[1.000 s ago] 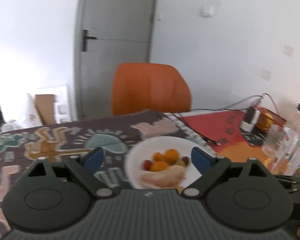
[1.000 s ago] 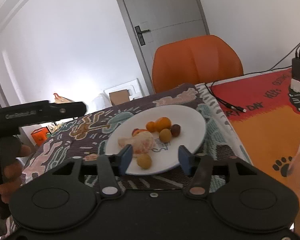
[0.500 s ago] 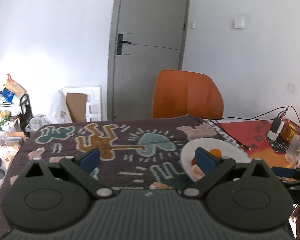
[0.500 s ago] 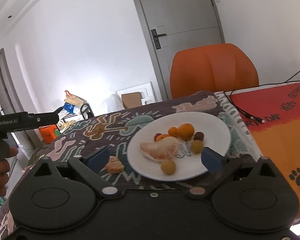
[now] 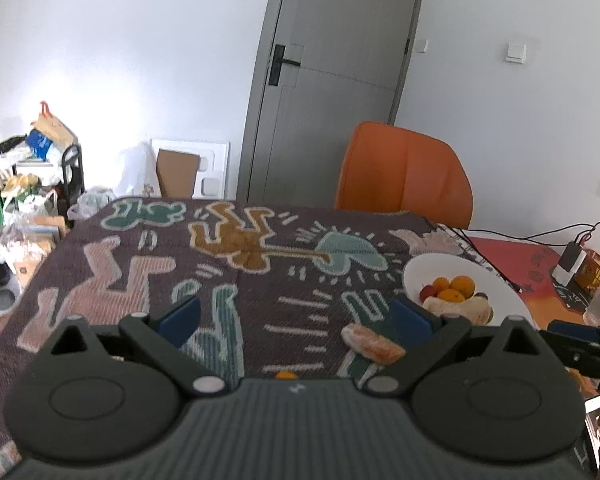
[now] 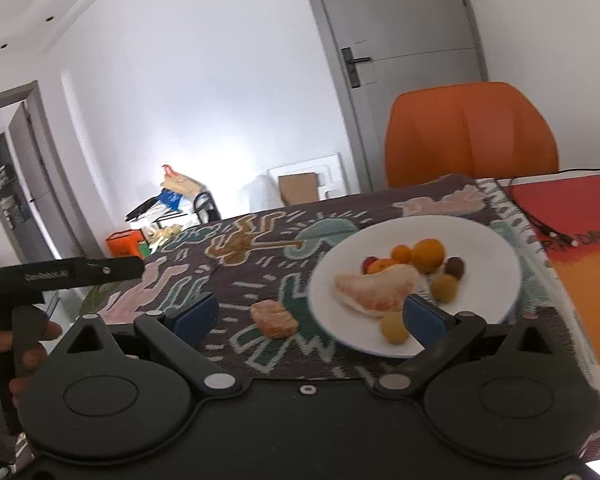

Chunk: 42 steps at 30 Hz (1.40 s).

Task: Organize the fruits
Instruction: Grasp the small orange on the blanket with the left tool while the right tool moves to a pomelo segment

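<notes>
A white plate [image 6: 496,248] on the patterned cloth holds a large peeled citrus piece [image 6: 376,290], small oranges [image 6: 428,254], a red fruit, a brown one and yellow-green ones [image 6: 394,328]. A loose citrus segment [image 6: 274,318] lies on the cloth left of the plate; it also shows in the left wrist view [image 5: 372,344], with the plate [image 5: 500,292] to the right. My left gripper [image 5: 296,318] is open and empty above the cloth. My right gripper [image 6: 310,316] is open and empty, with the loose segment between its fingers' lines.
An orange chair [image 5: 404,176] stands behind the table. A red and orange mat [image 6: 580,240] with cables and a charger [image 5: 570,262] lies right of the cloth. A small orange fruit [image 5: 286,375] peeks just above the left gripper body. Clutter stands at the far left wall.
The left gripper has swung left and back, so the plate has moved to its right. The right gripper has opened wide and shifted left, bringing the loose segment between its fingers.
</notes>
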{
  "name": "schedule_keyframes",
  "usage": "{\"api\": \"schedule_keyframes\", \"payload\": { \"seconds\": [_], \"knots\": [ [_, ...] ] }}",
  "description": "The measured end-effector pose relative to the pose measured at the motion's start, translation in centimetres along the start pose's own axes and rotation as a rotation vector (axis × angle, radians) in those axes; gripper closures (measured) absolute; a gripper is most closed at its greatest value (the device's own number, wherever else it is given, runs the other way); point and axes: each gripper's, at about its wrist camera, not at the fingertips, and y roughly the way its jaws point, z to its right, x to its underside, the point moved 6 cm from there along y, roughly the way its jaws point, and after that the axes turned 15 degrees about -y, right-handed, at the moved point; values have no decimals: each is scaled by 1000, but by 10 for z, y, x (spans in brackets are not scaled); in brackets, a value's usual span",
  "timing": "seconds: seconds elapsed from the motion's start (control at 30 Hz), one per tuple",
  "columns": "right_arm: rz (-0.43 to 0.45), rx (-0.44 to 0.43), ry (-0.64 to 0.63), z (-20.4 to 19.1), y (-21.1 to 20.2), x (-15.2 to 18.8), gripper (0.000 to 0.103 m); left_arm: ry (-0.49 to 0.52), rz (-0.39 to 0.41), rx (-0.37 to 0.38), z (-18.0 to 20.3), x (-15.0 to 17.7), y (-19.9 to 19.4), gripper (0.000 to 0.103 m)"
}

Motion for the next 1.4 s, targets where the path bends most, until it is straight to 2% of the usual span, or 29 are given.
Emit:
{"api": "schedule_keyframes", "payload": {
  "seconds": [0.13, 0.3, 0.4, 0.6, 0.73, 0.93, 1.07, 1.4],
  "knots": [
    [-7, -28, -21, -10, 7, 0, 5, -20, -24, -7, -11, 8, 5, 8],
    [-33, -66, -47, -23, 19, 1, 22, -43, -80, -10, -21, 22, 17, 31],
    [-54, -80, -56, -29, 27, 2, 28, -45, -106, -16, -23, 30, 23, 37],
    [-98, -92, -79, -39, 44, 8, 33, -44, -150, -20, -25, 42, 37, 51],
    [-124, -90, -101, -45, 57, 9, 35, -48, -172, -16, -26, 49, 44, 55],
    [-156, -96, -141, -48, 75, 8, 41, -44, -197, -12, -23, 57, 55, 67],
    [-178, -102, -182, -51, 89, 6, 43, -52, -194, -22, -26, 58, 60, 81],
    [-229, -121, -265, -61, 117, 6, 44, -79, -168, -17, -36, 49, 55, 82]
  ]
}}
